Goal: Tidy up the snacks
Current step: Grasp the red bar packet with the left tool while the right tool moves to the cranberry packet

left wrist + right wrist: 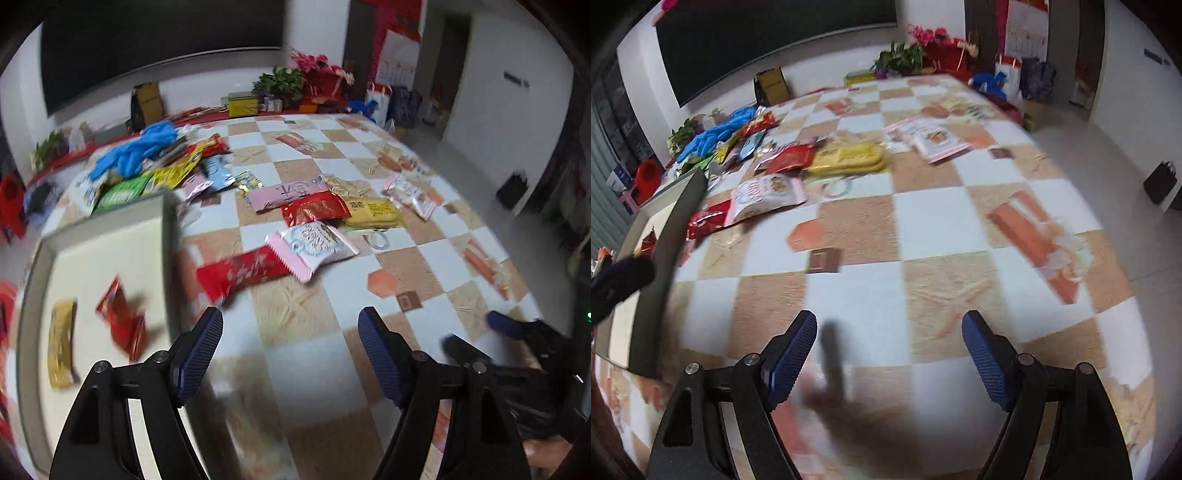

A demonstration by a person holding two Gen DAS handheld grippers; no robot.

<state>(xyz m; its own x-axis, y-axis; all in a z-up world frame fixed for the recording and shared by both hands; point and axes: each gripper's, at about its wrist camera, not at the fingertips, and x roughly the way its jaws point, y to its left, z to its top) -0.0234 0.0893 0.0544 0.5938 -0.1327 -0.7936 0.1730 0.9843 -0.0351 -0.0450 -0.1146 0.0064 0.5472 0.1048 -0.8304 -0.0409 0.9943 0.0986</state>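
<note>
Snack packets lie scattered on a checkered table. A shallow cream tray (pixel 110 236) at the left holds a yellow packet (pixel 61 343) and a red packet (pixel 123 321). Just beyond its right wall lie a red packet (pixel 240 273), a pink-and-white packet (pixel 314 247), another red one (pixel 316 211) and a yellow one (pixel 373 214). My left gripper (pixel 291 350) is open and empty, right of the tray. My right gripper (pixel 890 350) is open and empty over bare tablecloth; it also shows at the right of the left wrist view (pixel 480 332). The tray wall (pixel 665 266) shows at the left of the right wrist view.
A heap of more packets (pixel 162 177) with blue gloves (pixel 136 147) lies at the table's far left. A pink packet (pixel 934 140) lies far right. Boxes, plants and bags stand on a bench beyond the table. The table's right edge drops to the floor.
</note>
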